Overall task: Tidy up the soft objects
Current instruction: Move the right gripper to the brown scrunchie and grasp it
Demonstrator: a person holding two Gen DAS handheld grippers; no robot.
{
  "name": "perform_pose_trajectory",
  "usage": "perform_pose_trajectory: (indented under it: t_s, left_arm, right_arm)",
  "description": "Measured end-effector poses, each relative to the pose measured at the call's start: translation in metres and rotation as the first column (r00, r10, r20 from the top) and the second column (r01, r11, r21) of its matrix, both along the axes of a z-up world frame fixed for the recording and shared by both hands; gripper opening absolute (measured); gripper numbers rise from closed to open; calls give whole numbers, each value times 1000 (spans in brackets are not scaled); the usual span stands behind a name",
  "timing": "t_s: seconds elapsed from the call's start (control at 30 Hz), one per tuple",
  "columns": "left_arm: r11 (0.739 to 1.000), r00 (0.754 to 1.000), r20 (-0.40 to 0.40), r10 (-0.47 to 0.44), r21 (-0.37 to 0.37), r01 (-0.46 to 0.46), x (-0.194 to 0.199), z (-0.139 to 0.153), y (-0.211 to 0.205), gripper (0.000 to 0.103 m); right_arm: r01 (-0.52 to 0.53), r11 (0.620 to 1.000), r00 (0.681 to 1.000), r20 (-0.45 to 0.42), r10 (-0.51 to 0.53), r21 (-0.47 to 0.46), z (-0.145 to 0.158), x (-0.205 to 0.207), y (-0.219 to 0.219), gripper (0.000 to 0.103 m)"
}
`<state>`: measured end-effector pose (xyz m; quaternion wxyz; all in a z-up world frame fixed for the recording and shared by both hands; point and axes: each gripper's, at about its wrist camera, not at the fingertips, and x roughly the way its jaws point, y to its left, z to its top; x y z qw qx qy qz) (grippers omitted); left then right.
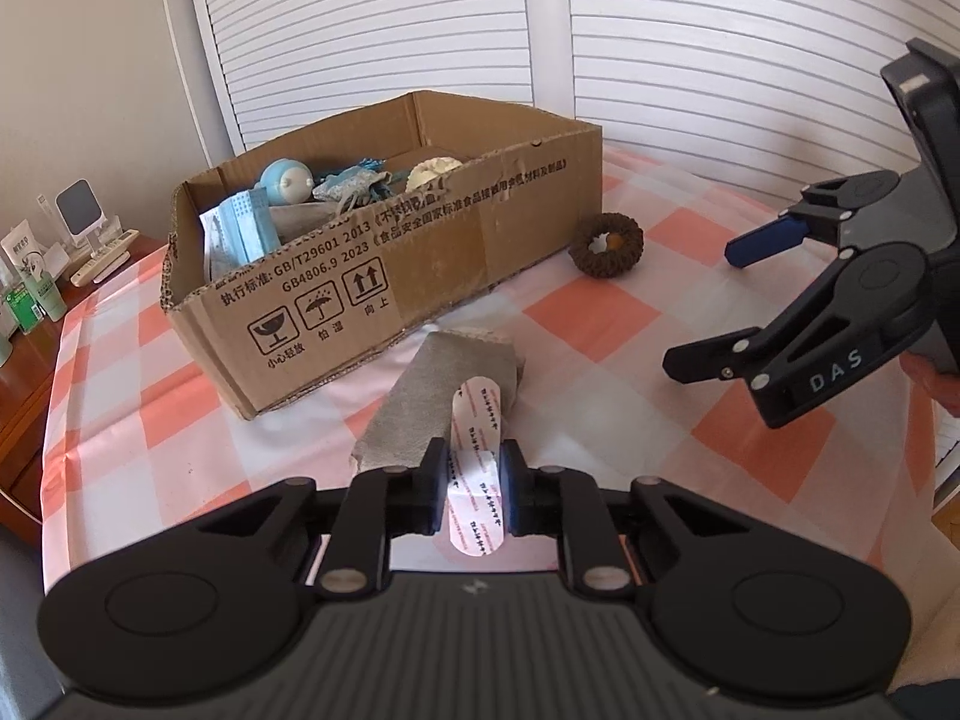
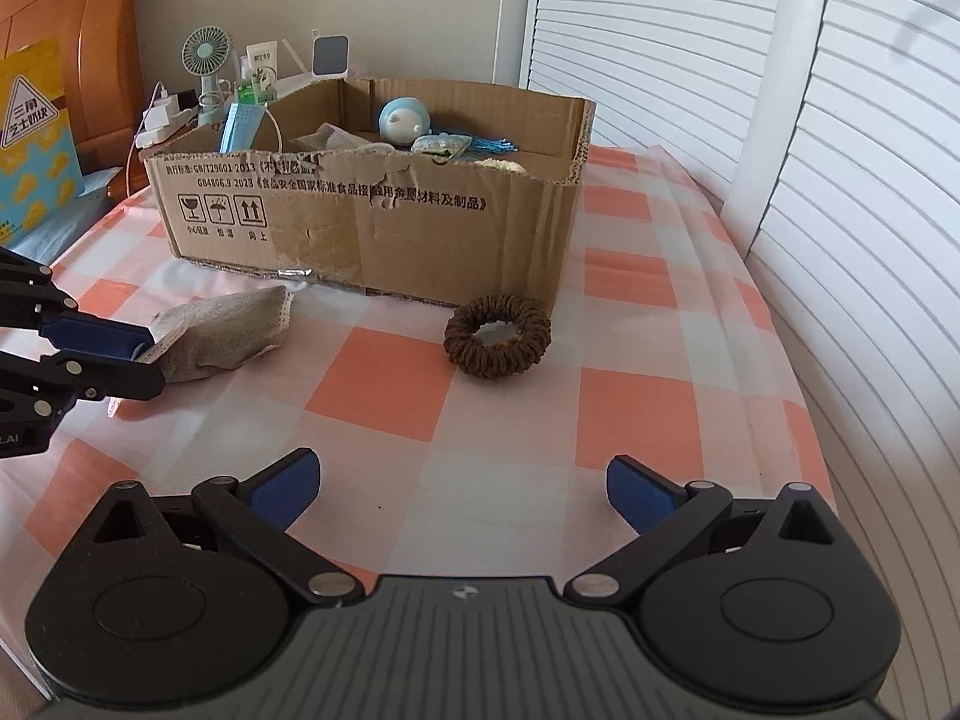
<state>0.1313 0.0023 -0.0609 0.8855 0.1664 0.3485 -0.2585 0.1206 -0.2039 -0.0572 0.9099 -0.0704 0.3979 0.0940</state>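
A: Grey fabric pouch [image 1: 447, 396] lies flat on the checked tablecloth [image 1: 600, 324], just in front of the cardboard box [image 1: 420, 252]. It has a white strip with red print [image 1: 477, 420] stuck along its top.

B: Left gripper [image 1: 474, 483]?

A: Clamped on the near end of the pouch, pads squeezing the white strip. Right wrist view confirms it: the left gripper's blue pad [image 2: 99, 336] and black finger pinch the pouch corner [image 2: 222, 336].

B: Right gripper [image 2: 462, 489]?

A: Jaws spread wide, nothing between the blue pads, just tablecloth below. In the left view it hovers at the right edge [image 1: 714, 306], well apart from the pouch.

B: Other loose items?

A: Brown scrunchie [image 2: 498, 336], a knitted ring, on the cloth just beside the box's front right corner. Not touched by either gripper.

B: Box contents?

A: Blue face masks [image 1: 240, 228] leaning at the left end, round pale-blue toy [image 1: 288, 180], a light-blue tasselled fabric item [image 1: 354, 183], a cream fuzzy thing [image 1: 432, 171], another grey cloth piece. Front wall's top edge is torn, with printed handling symbols on the side.

B: Surroundings?

A: White louvred doors [image 1: 690, 60] behind. Wooden bedside stand at the left with a small green fan [image 2: 207, 60], tubes, a charger. Yellow printed package [image 2: 33, 138] far left.
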Motion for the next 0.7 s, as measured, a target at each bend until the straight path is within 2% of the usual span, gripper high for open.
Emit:
perform_pose_trajectory:
  t_s: [0.5, 0.7]
  left_arm:
    - [999, 1000, -31, 1, -52, -3, 7, 0, 7, 16]
    - [998, 999, -40, 1, -70, -4, 8, 1, 9, 16]
  right_arm:
    - [-102, 994, 993, 55, 104, -45, -3, 40, 16, 103]
    - [-137, 989, 988, 65, 140, -55, -3, 43, 25, 103]
